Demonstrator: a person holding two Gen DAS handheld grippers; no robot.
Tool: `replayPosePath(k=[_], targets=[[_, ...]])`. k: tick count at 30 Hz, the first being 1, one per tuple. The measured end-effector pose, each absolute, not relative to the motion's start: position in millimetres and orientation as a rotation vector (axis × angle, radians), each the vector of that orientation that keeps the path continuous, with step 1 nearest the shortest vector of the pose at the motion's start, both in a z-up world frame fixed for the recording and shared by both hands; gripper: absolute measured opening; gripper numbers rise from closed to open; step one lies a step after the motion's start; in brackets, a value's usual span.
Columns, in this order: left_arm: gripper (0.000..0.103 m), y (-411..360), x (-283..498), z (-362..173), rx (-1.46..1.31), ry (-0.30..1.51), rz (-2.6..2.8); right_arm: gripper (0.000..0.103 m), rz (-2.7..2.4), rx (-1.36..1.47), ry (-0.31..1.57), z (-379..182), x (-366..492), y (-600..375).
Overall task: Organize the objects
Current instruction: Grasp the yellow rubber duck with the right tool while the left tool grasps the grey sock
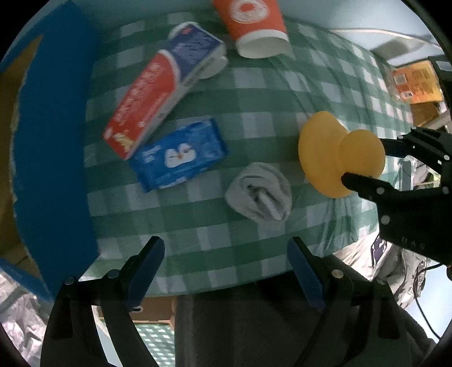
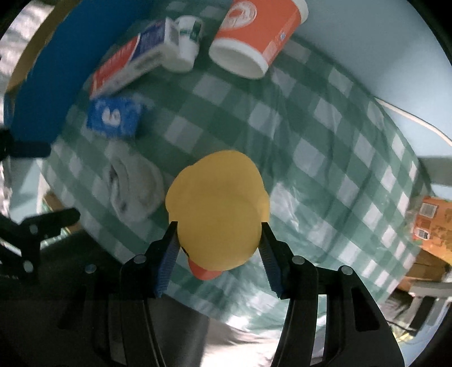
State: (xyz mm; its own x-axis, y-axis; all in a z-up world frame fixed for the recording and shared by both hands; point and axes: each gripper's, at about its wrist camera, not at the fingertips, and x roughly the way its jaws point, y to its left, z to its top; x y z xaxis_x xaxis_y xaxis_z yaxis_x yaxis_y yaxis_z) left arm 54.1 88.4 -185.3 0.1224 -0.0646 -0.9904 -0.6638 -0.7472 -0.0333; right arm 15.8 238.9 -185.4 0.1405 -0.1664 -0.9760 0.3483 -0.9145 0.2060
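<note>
Clearly the right gripper (image 2: 219,240) is clamped on the yellow rubber duck (image 2: 217,211), pads pressing both sides of its head; only its own camera shows the orange beak (image 2: 203,272) pointing back at it. From the left wrist, the duck (image 1: 339,158) hangs above the checked tablecloth (image 1: 254,93), beside a rolled grey sock (image 1: 260,192). The left gripper (image 1: 226,271) gapes, holding nothing. Further off lie a blue tissue pack (image 1: 180,153), toothpaste box (image 1: 158,93) and tipped orange cup (image 1: 251,25).

On desk (image 1: 254,98): cup (image 1: 251,25) on its side at far edge, carton (image 1: 158,96) left of it w/ small bottle (image 2: 188,42) just behind. Tissue pack (image 1: 180,155) in front of carton, touching. Rolled sock (image 1: 260,192) right of pack. Duck (image 2: 217,209) right of sock, betw. right gripper (image 2: 219,254) fingers. Box wall (image 1: 53,141) along left.
</note>
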Motion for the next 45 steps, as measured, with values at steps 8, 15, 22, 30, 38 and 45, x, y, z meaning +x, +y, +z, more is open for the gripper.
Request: replayPosePath(k=[8, 15, 22, 30, 38, 45], targets=[[0.091, 102, 61, -202, -1.927, 0.688, 1.711, 0.087, -1.821, 2.042, 0.244, -196, 19, 238], [0.091, 101, 53, -214, -1.95, 0.641, 1.755, 0.087, -1.845, 2.075, 0.02, -213, 10, 257], [0.092, 98, 59, -222, -1.982, 0.613, 1.749, 0.088, -1.833, 2.084, -0.202, -235, -5, 272], [0.093, 101, 59, -223, -2.002, 0.594, 1.768, 0.092, -1.835, 2.112, -0.268, -259, -28, 266], [0.094, 111, 58, -223, -2.007, 0.606, 1.794, 0.093, -1.858, 2.128, -0.31, -264, -45, 283], [0.101, 128, 58, -227, -1.99, 0.674, 1.813, 0.093, -1.865, 2.152, -0.418, -263, -51, 325]])
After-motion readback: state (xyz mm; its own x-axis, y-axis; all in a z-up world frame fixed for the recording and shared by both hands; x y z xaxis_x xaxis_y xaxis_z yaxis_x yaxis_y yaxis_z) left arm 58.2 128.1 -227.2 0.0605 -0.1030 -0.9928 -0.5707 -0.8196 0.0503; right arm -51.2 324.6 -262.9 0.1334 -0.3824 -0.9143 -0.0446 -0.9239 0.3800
